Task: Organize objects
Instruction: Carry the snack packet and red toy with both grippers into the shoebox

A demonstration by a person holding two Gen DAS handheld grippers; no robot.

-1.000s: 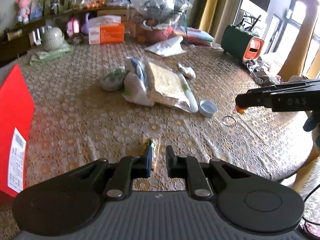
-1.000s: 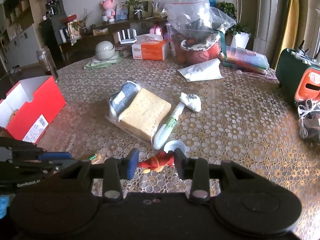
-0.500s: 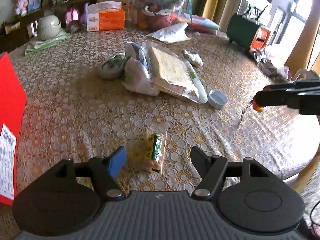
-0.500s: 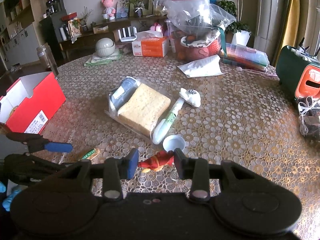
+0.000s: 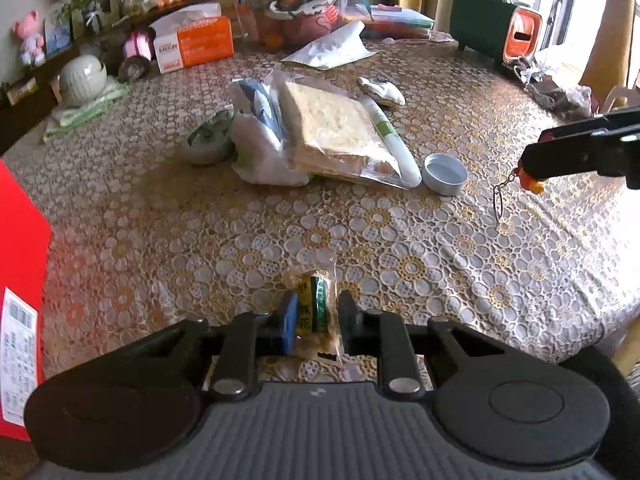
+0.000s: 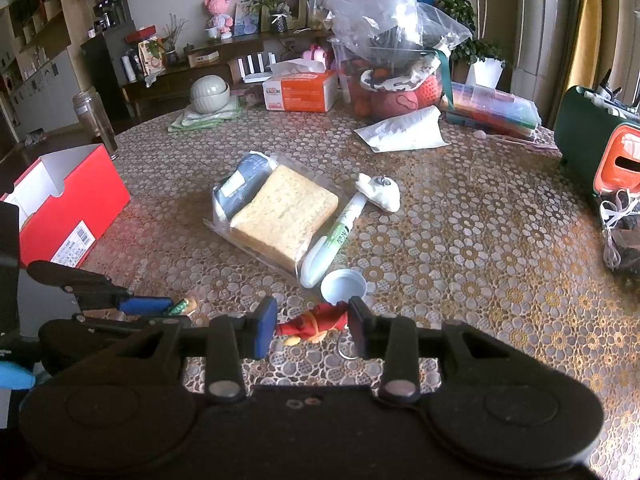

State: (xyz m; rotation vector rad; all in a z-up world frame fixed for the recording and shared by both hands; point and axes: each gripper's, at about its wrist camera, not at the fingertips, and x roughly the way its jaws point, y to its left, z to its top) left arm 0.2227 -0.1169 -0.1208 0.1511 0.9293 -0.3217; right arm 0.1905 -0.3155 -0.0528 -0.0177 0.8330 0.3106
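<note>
Left gripper [image 5: 318,316], jaws just closing, pinches the snack packet [image 5: 314,304] at 6 o'clock on the table [image 5: 160,220]. Right gripper [image 6: 313,325] holds a red keychain toy [image 6: 316,320], prob. firm. Step: pickup. Next: lift, carry to red box [image 6: 76,212] at 9 o'clock.

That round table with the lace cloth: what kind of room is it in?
Most likely a home's living or dining room. The table holds household clutter such as a tissue box and bagged bread, and a sideboard behind carries a pink doll.
</note>
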